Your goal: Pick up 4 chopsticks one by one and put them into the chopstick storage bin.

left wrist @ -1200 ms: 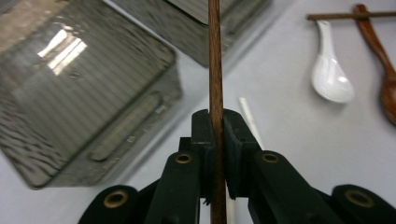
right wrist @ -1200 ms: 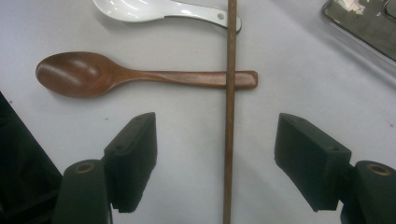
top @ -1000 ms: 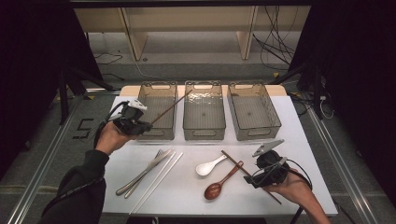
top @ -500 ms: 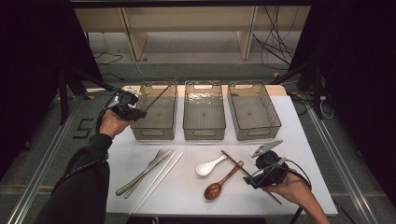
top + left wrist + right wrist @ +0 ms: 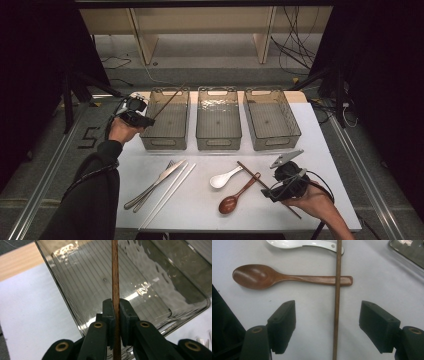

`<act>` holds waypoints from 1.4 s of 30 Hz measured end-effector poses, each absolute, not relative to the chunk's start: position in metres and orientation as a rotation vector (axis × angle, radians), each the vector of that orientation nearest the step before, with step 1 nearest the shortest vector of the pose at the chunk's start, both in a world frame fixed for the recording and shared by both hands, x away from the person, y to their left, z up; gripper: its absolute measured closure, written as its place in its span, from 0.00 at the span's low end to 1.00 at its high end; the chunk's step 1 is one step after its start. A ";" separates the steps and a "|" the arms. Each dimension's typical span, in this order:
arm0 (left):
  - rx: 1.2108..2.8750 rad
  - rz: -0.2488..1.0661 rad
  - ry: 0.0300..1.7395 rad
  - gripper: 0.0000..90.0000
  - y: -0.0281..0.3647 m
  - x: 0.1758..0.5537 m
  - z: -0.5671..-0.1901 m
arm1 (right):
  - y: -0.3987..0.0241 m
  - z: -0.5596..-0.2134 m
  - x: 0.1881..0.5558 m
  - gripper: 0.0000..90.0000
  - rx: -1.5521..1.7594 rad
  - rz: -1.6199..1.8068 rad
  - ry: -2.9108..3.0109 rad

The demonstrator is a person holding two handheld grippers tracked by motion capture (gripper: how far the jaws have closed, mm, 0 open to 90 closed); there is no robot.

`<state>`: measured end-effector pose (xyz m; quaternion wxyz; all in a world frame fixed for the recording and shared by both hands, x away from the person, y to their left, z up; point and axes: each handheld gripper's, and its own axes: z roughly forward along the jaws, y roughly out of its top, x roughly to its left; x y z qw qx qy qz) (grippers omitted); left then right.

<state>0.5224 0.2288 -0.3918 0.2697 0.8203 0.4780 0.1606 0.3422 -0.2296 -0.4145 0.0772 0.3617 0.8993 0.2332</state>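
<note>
My left gripper (image 5: 148, 120) is shut on a dark wooden chopstick (image 5: 169, 101), which slants up and to the right over the left bin (image 5: 165, 145). In the left gripper view the chopstick (image 5: 115, 277) runs straight up between the closed pads, above the bin's ribbed floor (image 5: 155, 270). My right gripper (image 5: 270, 194) rests at the table's front right, open. Its jaws (image 5: 327, 322) straddle a second chopstick (image 5: 336, 315) without touching it. That chopstick (image 5: 260, 182) lies across the handle of a wooden spoon (image 5: 262, 277).
Three clear smoky bins stand in a row at the back; the middle (image 5: 218, 145) and right (image 5: 277, 142) ones look empty. A white spoon (image 5: 222, 179), the wooden spoon (image 5: 237, 196), a knife and fork (image 5: 155, 182) and pale chopsticks (image 5: 167, 195) lie on the white table.
My left gripper has carried the chopstick away from the front of the left bin, toward the far left. The right hand has stayed put.
</note>
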 end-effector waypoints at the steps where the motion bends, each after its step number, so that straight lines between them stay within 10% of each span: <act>1: 2.217 0.435 1.291 0.92 0.228 0.523 -0.394 | -0.230 -0.414 0.342 0.34 1.086 0.700 2.694; 8: 2.207 0.444 1.347 0.89 0.228 0.527 -0.407 | -0.230 -0.414 0.342 0.34 1.085 0.699 2.696; 13: 2.190 0.420 1.305 0.57 0.225 0.520 -0.397 | -0.231 -0.414 0.342 0.34 1.088 0.699 2.695; 22: 2.148 0.333 1.163 0.30 0.211 0.474 -0.372 | -0.233 -0.416 0.343 0.34 1.115 0.669 2.693; 42: 2.192 0.247 0.950 0.15 0.176 0.379 -0.396 | -0.234 -0.438 0.351 0.67 1.155 0.431 2.806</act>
